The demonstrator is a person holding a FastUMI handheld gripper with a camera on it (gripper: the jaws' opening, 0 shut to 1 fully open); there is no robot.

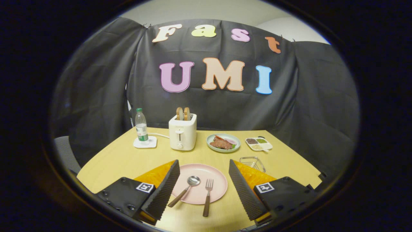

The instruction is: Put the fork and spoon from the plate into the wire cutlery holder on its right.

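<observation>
Currently holds gripper [201,190] wide apart and empty, hovering just short of pink plate [210,175], framing it between the ribbed black finger pads [164,190]. Likely start of task, nothing moved yet.

Spoon [186,189]: metal bowl resting on plate, brown handle slanting off the near rim towards left finger. Fork [207,193]: metal tines on plate, brown handle pointing straight back over the rim onto the surface [112,161]. Overhanging handles probably meant as easy grasp points, clear of the plate's flat face.

Wire cutlery holder [252,162] sits just right of plate, beyond right finger; thin metal wire, low and rectangular, open top, looks empty.

Farther back, well apart: white toaster [182,131] with two bread slices upright in slots, bottle [141,125] on a white coaster, round dish of meat [223,142], small divided condiment tray [258,143]. Surface pale wood grain, smooth. Slim handles judged prone to slipping or pivoting if pinched off-centre.
</observation>
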